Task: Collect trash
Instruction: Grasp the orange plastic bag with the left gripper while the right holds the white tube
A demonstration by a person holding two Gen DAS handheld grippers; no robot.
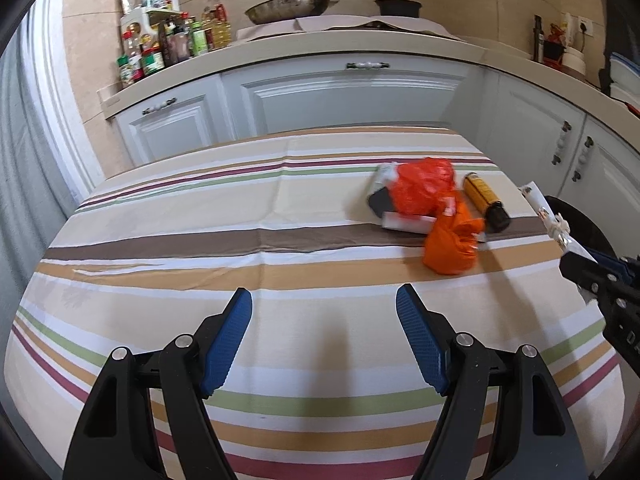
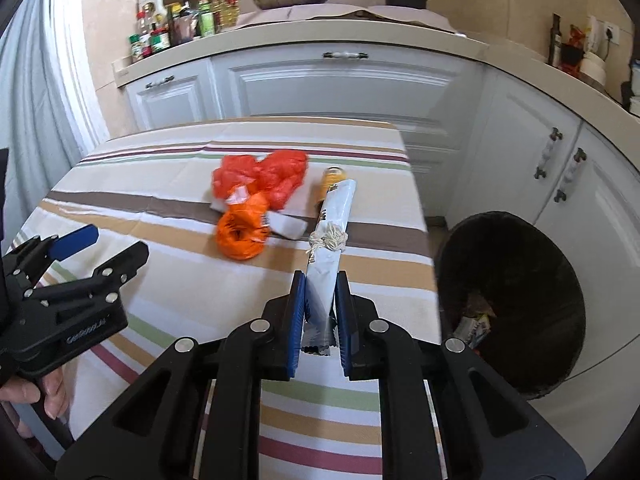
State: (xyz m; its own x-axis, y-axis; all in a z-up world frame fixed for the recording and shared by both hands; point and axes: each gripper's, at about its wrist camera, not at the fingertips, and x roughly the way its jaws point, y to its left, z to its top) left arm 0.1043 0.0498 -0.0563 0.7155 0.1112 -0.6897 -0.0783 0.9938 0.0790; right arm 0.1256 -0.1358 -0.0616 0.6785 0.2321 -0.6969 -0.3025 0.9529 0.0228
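wrapper in hand, bin next

my right hand-held gripper (image 2: 320, 312) is clenched on a pale snack wrapper (image 2: 330, 236), lifted above the striped worktop (image 2: 160, 184). i judge this the carry step: next i swing it right over the black bin (image 2: 516, 312) and let go. the bin already holds some packaging at its bottom. my left hand-held gripper (image 1: 324, 340) hangs released, nothing between its pads. orange bags (image 2: 260, 188) and a yellow bottle (image 1: 484, 200) remain on the worktop.

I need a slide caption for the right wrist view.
Right gripper grips a white wrapper above the striped table, beside the black bin.
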